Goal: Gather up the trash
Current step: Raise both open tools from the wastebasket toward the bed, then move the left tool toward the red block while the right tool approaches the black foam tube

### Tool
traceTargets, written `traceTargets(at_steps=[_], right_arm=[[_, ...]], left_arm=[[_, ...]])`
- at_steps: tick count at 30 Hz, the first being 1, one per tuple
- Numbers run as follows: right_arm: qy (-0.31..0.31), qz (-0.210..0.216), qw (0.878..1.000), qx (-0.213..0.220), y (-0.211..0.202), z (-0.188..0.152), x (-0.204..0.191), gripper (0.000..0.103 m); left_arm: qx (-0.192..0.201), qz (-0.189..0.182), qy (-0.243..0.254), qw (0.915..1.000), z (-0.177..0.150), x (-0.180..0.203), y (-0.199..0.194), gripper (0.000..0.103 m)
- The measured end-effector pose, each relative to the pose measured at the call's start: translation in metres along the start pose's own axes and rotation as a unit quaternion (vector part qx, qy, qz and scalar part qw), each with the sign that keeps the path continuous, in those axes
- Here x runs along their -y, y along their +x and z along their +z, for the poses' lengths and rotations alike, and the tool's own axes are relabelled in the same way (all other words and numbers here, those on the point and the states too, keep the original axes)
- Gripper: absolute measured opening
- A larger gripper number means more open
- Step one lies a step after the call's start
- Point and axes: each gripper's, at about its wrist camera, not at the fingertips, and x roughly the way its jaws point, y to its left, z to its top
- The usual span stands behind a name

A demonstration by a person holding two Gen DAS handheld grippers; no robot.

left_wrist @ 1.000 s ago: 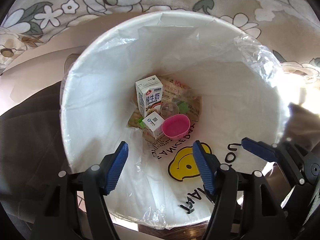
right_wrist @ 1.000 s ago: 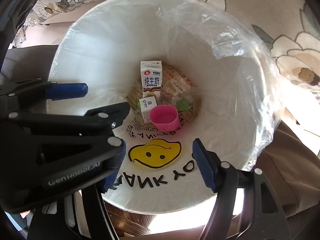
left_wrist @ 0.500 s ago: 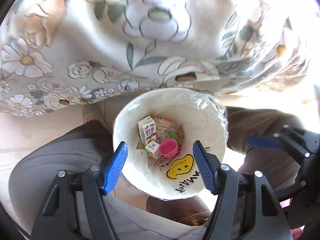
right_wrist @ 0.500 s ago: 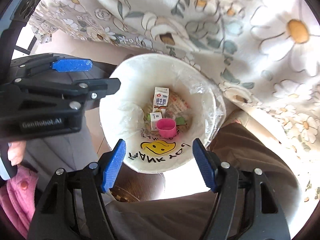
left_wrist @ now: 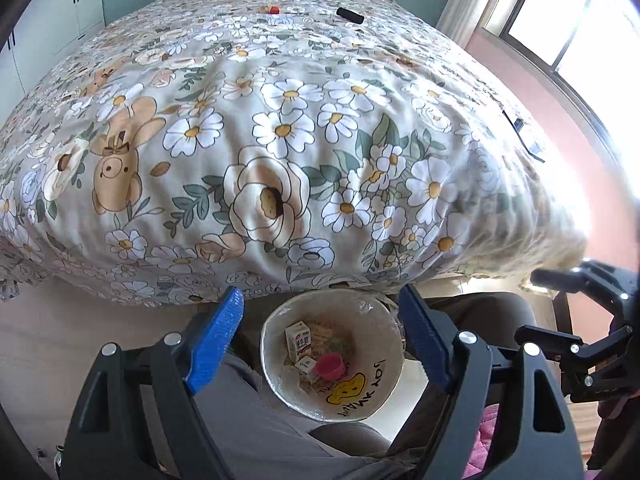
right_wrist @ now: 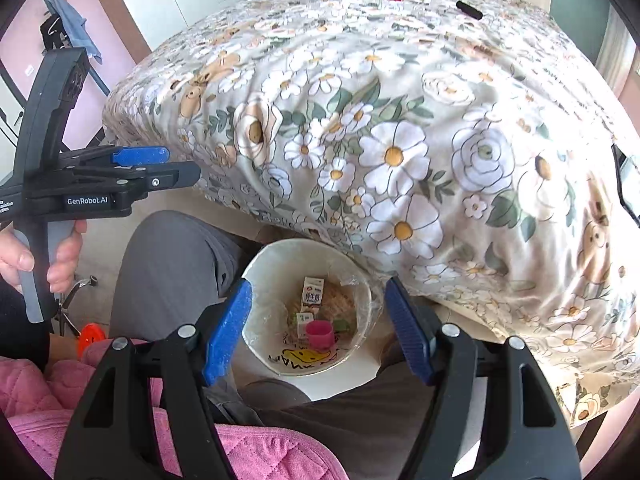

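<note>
Both my left gripper [left_wrist: 320,340] and right gripper [right_wrist: 318,326] gape empty above the white lined trash bin [left_wrist: 276,376]. A small red item [left_wrist: 273,9] and black cylinder [left_wrist: 349,15] lie near the floral bed's [left_wrist: 280,132] far edge.

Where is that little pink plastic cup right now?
The pink plastic cup lies at the bottom of the white lined bin, beside the milk carton, in both views.

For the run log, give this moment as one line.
left gripper: open, empty | right gripper: open, empty | bin: milk carton, pink cup inside
</note>
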Motion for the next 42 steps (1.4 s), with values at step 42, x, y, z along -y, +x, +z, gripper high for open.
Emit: traceTargets(at_steps=[42], right_arm=[[-0.075,-0.098,0.968,0.217,-0.126,0.196,0.071,0.075]], left_arm=[[0.166,0.036,0.028,0.9851,0.217,0.017,-0.068,0.091]])
